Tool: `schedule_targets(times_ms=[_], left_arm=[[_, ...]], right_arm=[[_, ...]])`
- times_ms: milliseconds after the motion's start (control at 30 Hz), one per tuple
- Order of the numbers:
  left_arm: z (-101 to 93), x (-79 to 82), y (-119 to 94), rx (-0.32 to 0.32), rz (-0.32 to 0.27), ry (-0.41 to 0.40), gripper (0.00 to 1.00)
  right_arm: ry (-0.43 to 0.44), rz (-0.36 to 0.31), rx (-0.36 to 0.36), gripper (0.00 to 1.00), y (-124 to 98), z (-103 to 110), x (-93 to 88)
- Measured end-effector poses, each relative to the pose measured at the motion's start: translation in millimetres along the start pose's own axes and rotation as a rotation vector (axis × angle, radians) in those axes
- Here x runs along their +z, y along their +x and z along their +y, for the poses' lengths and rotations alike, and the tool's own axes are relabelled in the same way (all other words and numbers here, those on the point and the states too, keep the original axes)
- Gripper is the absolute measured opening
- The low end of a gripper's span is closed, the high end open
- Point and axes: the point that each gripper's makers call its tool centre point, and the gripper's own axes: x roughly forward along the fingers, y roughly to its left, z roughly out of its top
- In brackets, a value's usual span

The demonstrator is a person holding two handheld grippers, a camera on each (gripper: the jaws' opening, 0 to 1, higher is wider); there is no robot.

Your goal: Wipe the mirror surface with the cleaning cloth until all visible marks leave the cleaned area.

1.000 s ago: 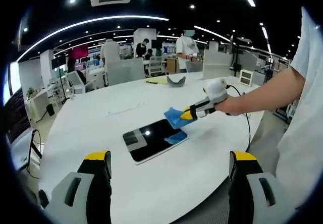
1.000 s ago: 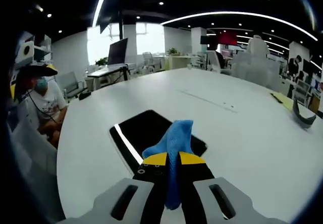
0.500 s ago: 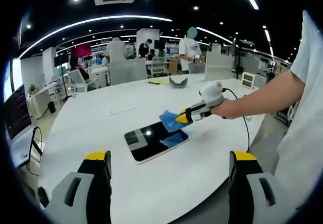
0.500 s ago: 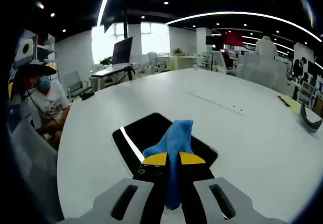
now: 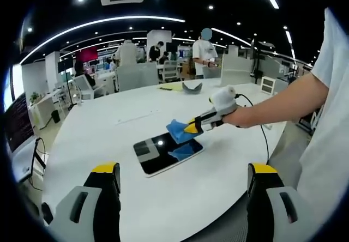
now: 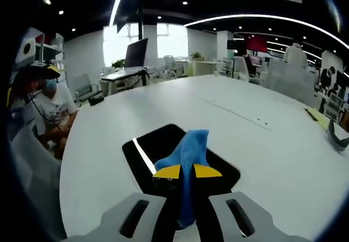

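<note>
We see the right gripper [image 6: 187, 172] pinching the cloth [image 6: 188, 147] over the mirror [image 5: 167, 152]; left gripper [image 5: 184, 170] fingers spread.

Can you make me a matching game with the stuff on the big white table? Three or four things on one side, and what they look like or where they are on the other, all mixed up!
Things:
1. cleaning cloth
2. mirror
3. left gripper
4. table

Descriptions:
A. dark and shiny, lying flat
B. blue, pinched in the right gripper
C. white and round-edged
D. jaws wide apart, holding nothing

Right pairs: 1-B, 2-A, 3-D, 4-C
</note>
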Motion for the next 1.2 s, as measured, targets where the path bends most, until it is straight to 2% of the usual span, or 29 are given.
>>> schedule_targets(times_ms=[267,700,1200], left_arm=[[3.6,-7.0,-1.6,0.013,0.02,0.0,0.98],[7.4,-9.0,-4.0,0.032,0.026,-0.016,0.98],[9.5,-9.5,-3.9,0.053,0.023,-0.029,0.98]], right_arm=[[0.007,-0.003,0.014,0.02,11.5,2.2,2.7],[0.014,-0.012,0.039,0.02,29.8,4.7,8.9],[0.008,-0.028,0.068,0.02,46.2,10.8,25.3]])
